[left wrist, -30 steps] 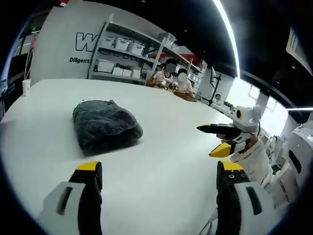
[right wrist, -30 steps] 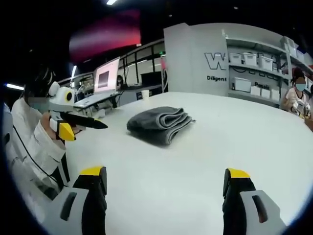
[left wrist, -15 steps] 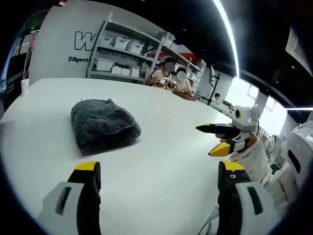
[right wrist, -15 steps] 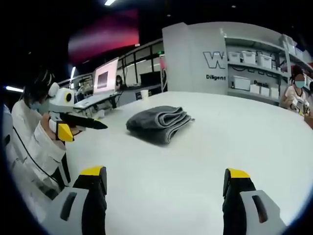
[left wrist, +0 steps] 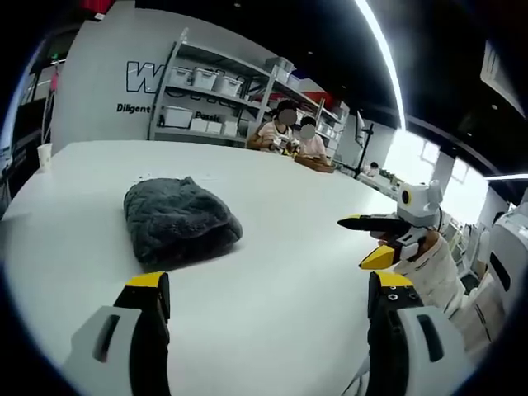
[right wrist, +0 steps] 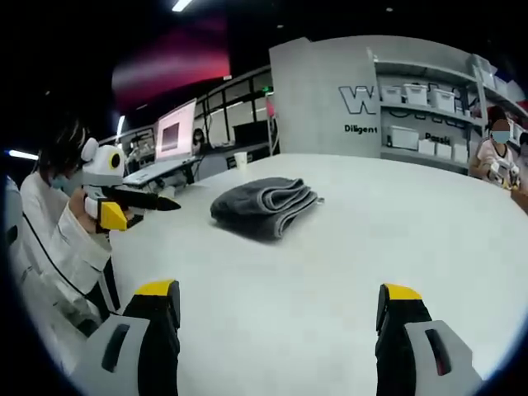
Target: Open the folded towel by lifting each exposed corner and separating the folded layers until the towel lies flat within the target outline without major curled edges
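The towel [left wrist: 181,220] lies folded (nothing opened yet) ahead of both wide-spread, empty grippers, left gripper [left wrist: 268,285] and right gripper [right wrist: 276,295].

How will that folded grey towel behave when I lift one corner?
Probably floppy: the towel lies in soft, rounded folds, so a lifted corner should drape and peel off one layer. Its plush pile looks grippy rather than slick. On the smooth white table the whole bundle may slide if layers cling.
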Action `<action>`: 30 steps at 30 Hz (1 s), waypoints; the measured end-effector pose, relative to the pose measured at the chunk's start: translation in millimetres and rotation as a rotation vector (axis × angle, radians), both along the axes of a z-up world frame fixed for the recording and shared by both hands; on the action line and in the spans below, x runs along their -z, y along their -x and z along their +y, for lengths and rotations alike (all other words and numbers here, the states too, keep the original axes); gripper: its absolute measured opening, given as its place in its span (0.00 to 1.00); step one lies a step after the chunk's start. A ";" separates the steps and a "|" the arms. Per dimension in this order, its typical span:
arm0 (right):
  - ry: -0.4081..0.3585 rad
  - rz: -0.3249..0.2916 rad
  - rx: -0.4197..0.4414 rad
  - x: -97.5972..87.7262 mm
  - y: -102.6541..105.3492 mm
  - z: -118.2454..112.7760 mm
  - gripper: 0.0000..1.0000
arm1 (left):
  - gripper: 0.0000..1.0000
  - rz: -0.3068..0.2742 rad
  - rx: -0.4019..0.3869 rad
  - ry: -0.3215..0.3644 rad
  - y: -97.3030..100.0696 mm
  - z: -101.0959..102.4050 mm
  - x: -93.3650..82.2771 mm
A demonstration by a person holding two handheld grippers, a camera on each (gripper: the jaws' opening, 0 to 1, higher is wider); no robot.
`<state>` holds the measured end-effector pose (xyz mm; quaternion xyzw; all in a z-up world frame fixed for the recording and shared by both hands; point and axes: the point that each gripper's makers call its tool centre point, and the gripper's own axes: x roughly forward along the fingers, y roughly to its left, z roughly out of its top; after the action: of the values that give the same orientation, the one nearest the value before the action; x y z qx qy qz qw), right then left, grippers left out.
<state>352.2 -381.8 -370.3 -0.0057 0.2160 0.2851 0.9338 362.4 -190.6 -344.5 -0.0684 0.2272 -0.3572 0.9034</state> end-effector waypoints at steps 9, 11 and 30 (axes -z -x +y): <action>-0.003 0.004 0.004 1.8 0.4 -3.5 0.99 | 0.98 0.002 0.005 -0.002 0.4 -3.1 -0.8; -0.003 0.005 0.004 2.5 0.6 -4.1 0.99 | 0.98 0.003 0.004 -0.003 -0.5 -3.2 -1.0; -0.050 0.002 0.023 1.2 5.1 -14.9 0.98 | 0.96 0.002 0.015 -0.019 -10.7 -11.5 -3.2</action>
<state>347.1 -396.8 -371.6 0.0205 0.2098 0.2795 0.9367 373.1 -202.1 -341.3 -0.0586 0.2320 -0.3620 0.9010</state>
